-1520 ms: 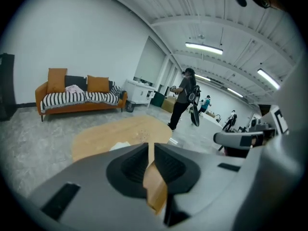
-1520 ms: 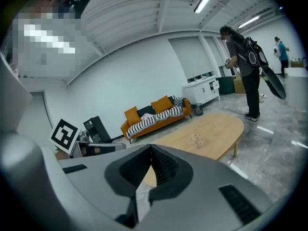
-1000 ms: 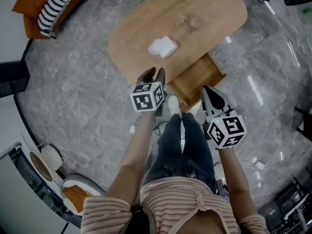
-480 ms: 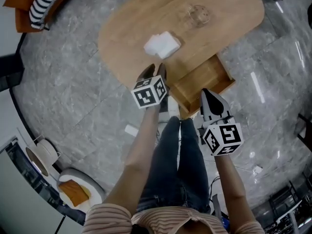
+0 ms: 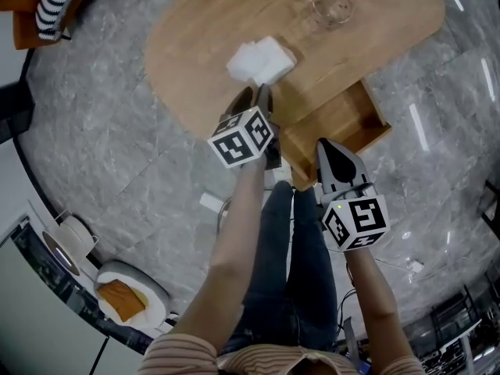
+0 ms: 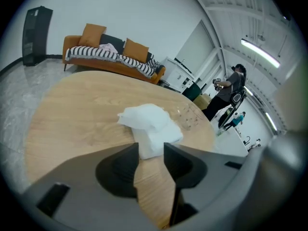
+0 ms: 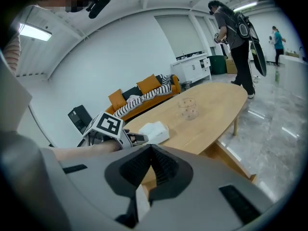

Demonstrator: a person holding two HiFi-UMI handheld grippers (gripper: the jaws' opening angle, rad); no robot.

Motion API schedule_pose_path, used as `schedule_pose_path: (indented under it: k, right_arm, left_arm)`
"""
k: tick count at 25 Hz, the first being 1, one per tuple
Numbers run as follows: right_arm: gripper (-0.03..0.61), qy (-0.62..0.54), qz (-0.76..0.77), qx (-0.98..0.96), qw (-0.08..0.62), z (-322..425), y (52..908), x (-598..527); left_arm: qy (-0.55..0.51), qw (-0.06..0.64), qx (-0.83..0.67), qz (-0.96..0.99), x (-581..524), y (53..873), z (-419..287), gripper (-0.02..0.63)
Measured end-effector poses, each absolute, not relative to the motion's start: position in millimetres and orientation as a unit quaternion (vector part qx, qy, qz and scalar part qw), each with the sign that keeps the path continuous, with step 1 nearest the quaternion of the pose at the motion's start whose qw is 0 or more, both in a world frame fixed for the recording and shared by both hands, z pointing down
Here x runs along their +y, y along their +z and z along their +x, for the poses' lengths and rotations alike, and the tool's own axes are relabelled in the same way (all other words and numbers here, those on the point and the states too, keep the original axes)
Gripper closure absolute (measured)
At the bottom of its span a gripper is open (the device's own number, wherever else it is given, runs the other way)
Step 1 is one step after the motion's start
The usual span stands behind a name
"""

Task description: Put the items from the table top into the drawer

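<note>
A white tissue pack [image 5: 262, 59] lies on the oval wooden table [image 5: 195, 37], with a clear glass bowl [image 5: 332, 5] farther back. The open wooden drawer [image 5: 344, 127] juts from the table's near side. My left gripper [image 5: 254, 94] hovers at the near edge just short of the pack. In the left gripper view its jaws [image 6: 151, 148] are opening with nothing between them, and the tissue pack [image 6: 151, 126] lies right ahead. My right gripper [image 5: 325, 144] hangs by the drawer's near corner. Its jaws [image 7: 150, 147] meet at the tips, empty.
An orange sofa [image 6: 110, 54] with a striped blanket stands beyond the table. A person [image 7: 236, 37] stands at the table's far end. My own legs [image 5: 289, 256] are close to the drawer. Cables and small white things [image 5: 211, 203] lie on the grey floor.
Both grippers have come down toward the table. The left one has closed in on the tissue pack and its jaws have spread. The right one sank beside the drawer.
</note>
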State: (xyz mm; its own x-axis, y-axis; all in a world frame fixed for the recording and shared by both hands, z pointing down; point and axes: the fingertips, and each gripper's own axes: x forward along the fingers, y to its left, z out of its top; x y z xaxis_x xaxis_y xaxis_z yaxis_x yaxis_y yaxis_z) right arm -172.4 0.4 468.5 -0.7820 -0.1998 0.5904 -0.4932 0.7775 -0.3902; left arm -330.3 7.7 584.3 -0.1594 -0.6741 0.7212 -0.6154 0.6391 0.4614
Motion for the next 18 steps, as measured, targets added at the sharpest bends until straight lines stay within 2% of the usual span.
schedule_pose_path:
  k: [18]
  right_arm:
    - [0.571, 0.262, 0.175, -0.899, 0.305, -221.4, 502.2, -23.0]
  left_arm:
    - [-0.008, 0.502, -0.778, 0.379, -15.4, 598.3, -354.1, 0.48]
